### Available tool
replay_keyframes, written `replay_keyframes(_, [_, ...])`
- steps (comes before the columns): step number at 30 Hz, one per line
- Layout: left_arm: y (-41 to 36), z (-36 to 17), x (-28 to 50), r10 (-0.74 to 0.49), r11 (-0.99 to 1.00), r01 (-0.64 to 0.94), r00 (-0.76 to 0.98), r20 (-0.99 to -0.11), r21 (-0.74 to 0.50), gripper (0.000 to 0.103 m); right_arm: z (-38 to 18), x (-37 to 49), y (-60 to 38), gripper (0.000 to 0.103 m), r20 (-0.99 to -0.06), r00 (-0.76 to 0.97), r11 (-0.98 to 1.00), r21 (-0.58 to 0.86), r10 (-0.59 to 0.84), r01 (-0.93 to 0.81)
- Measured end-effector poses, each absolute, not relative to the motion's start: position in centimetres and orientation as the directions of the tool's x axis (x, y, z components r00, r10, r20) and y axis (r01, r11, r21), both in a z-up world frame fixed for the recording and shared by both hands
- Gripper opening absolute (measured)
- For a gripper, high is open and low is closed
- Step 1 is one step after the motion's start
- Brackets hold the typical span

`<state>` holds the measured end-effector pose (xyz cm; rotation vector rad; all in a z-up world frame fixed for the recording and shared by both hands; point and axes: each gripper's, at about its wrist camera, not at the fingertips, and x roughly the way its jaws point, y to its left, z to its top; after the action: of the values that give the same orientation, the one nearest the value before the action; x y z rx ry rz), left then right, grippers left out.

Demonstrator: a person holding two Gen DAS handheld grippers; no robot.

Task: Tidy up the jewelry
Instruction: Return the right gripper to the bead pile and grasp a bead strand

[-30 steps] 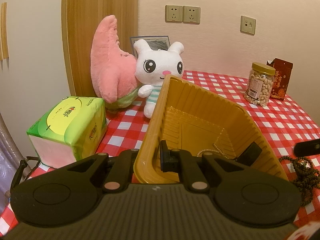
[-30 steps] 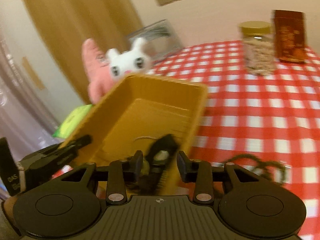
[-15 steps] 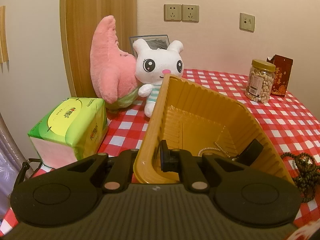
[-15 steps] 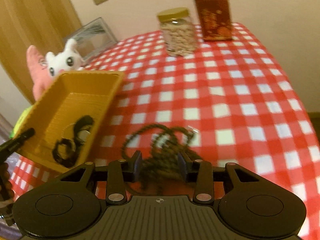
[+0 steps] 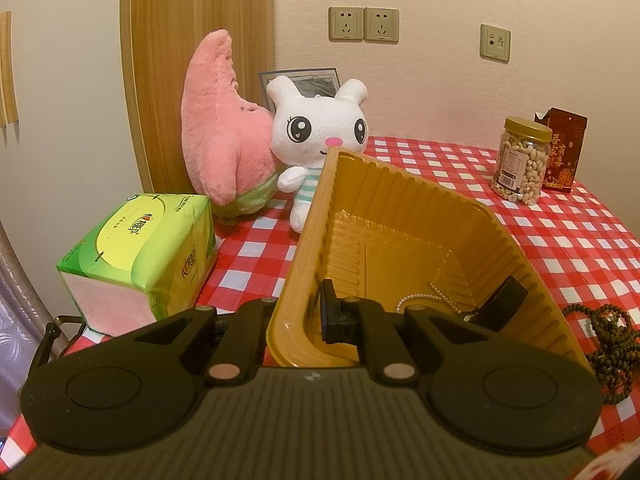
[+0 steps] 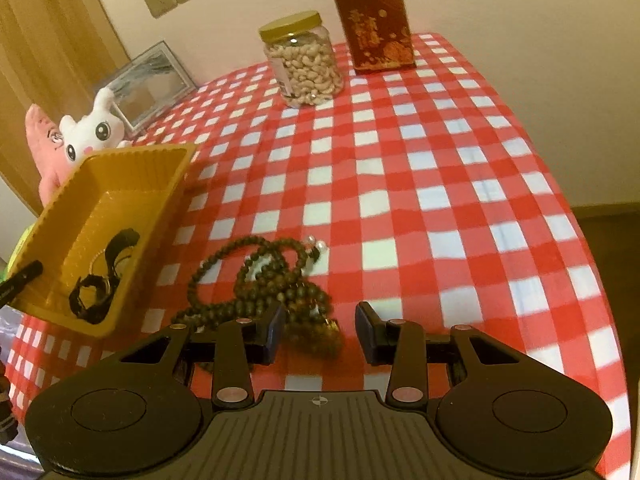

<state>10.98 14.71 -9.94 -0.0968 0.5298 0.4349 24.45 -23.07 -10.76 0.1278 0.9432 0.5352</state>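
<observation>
My left gripper (image 5: pixel 296 320) is shut on the near left wall of a yellow plastic tray (image 5: pixel 400 208) and holds it tilted up. Inside the tray lie a thin pearl chain (image 5: pixel 432 300) and a black watch strap (image 5: pixel 500 308), which is also in the right wrist view (image 6: pixel 100 280). A long brown bead necklace (image 6: pixel 260 280) lies coiled on the checked cloth to the right of the tray (image 6: pixel 120 176). My right gripper (image 6: pixel 322 328) hangs open just over the near end of the coil. Some beads sit between its fingers, and the pads do not press on them.
A green tissue pack (image 5: pixel 140 252), a pink plush (image 5: pixel 216 128) and a white rabbit plush (image 5: pixel 320 132) stand left of and behind the tray. A cashew jar (image 6: pixel 304 60) and a red box (image 6: pixel 372 24) stand at the back. The table drops off at the right edge (image 6: pixel 580 216).
My right gripper has swung away from over the tray, to the right and slightly down, and now sits over the bead necklace. The left gripper and tray have stayed put.
</observation>
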Motion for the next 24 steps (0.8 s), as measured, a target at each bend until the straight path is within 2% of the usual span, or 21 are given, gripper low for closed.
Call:
replay_keyframes(9, [14.8,-10.0,10.9,0.378,0.904,-0.427,0.773,-0.51,0.022,0.008,-12.4,27.4,-20.8,0.039,-0.727,0.44,0.836,0.351,0.528,-0.422])
replay_keyframes(17, [14.8,-9.9,11.0,0.384,0.901,-0.433,0.77,-0.51,0.024,0.009,-14.4,29.4,-19.9,0.021,-0.744,0.413,0.843,0.387,0.525,-0.374])
replay_keyframes(19, [14.7,-9.9,11.0,0.384,0.901,-0.432,0.771,-0.508,0.025,0.008,-14.4,29.4,-20.1,0.007,-0.733,0.416,0.836,0.403,0.538,-0.372])
replay_keyframes(24, [14.7,-9.9,11.0,0.385,0.901,-0.433,0.772,-0.507,0.025,0.008,-12.4,28.6,-20.4,0.007,-0.68,0.467,0.821,0.405,0.565,-0.403])
